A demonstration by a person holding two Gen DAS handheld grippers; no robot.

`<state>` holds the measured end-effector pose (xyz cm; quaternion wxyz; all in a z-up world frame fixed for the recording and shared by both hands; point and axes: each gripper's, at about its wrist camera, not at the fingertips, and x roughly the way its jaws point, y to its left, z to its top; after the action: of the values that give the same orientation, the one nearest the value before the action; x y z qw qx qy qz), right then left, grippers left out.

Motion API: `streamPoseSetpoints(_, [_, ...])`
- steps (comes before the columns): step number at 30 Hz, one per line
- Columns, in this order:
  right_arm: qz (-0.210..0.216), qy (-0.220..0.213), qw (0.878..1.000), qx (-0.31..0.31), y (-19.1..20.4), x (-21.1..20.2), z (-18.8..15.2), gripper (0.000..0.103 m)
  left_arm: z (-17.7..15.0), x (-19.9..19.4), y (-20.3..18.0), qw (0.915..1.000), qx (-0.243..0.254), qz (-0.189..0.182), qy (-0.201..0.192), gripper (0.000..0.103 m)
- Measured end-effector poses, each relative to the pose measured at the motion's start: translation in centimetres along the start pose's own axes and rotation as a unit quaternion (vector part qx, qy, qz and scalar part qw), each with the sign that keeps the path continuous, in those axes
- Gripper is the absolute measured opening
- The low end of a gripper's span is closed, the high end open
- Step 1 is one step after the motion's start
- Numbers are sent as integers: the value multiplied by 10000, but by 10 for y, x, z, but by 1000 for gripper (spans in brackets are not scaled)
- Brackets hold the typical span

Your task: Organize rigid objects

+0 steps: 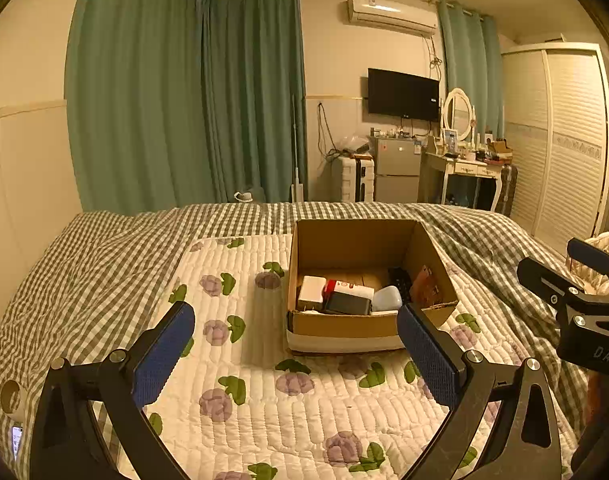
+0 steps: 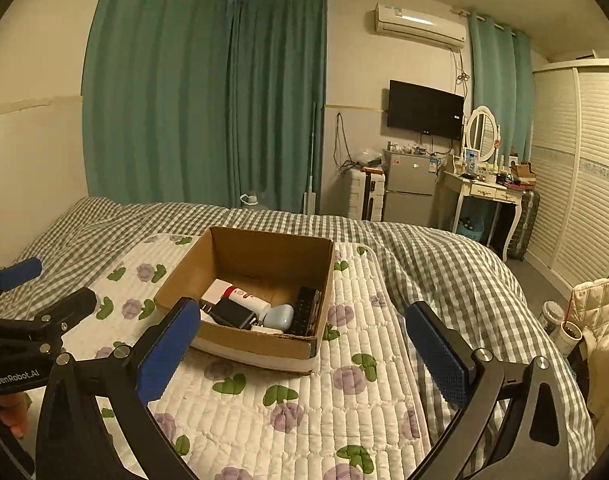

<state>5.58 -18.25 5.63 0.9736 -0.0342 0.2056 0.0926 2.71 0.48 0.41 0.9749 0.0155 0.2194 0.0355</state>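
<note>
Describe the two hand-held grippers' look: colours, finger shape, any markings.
Both match: the left hand-held gripper and right hand-held gripper have black angular frames with triangular cutouts, silver bolts at the joints, and flat rectangular finger pads in textured blue. White "GenRobot.AI" lettering marks the left unit's body; partial "DAS" lettering marks the right's. No cables visible.
</note>
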Motion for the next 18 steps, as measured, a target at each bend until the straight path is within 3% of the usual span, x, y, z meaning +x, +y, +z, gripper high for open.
streamPoseSetpoints(18, [-107,75,9999,7,-2,3,0,103,1,4,5,9999,-32,56,107,103])
